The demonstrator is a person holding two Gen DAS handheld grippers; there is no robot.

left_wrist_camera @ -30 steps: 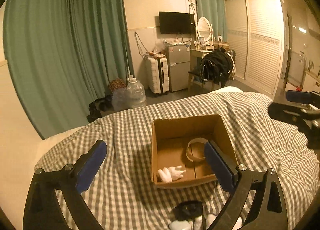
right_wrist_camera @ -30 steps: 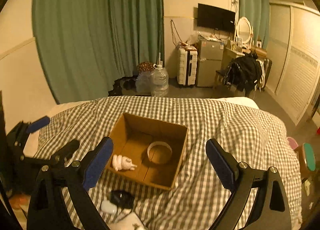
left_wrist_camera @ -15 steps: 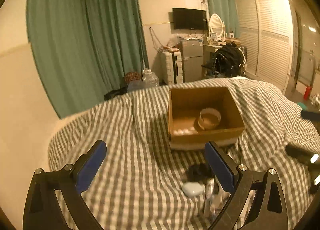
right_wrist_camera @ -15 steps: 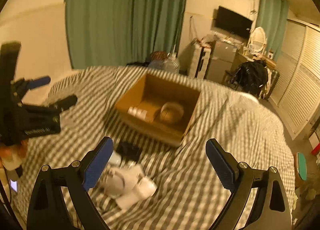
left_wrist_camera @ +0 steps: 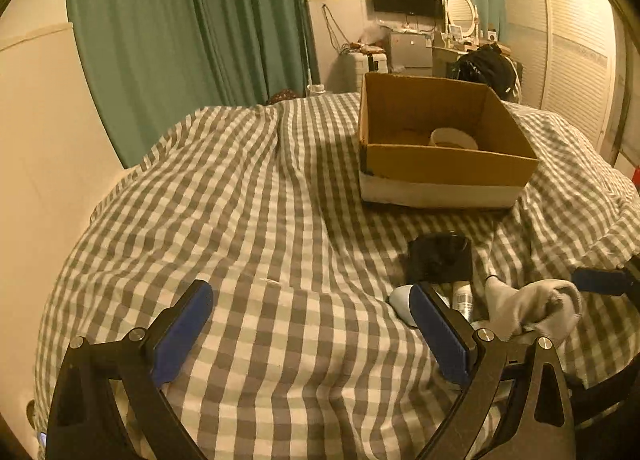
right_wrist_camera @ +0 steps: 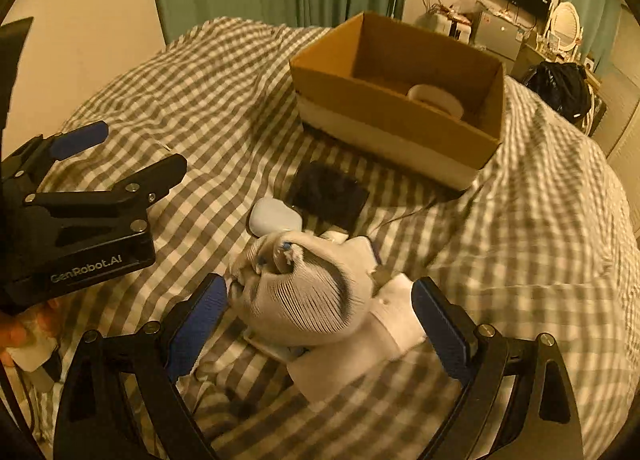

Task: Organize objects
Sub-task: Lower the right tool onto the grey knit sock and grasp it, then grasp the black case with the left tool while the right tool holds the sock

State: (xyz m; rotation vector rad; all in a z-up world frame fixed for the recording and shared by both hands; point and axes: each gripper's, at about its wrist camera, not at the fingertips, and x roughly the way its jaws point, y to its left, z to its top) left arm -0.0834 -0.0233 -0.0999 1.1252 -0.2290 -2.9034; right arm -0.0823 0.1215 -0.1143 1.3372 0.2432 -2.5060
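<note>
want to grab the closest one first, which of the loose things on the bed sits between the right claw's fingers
The balled-up white sock. It lies between the open right claw, while the white case and the black pouch lie farther off, toward the cardboard box.

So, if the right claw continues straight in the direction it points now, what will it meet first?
Most likely the rolled white sock, lying between the open right claw fingers on the checked bedcover. Depth is uncertain.

bed [right_wrist_camera: 200, 107]: box [right_wrist_camera: 392, 119] lay on it | box: tape roll [right_wrist_camera: 434, 97] sat inside | pouch [right_wrist_camera: 328, 191]: lay before box | sock [right_wrist_camera: 304, 292]: lay nearest, before pouch
</note>
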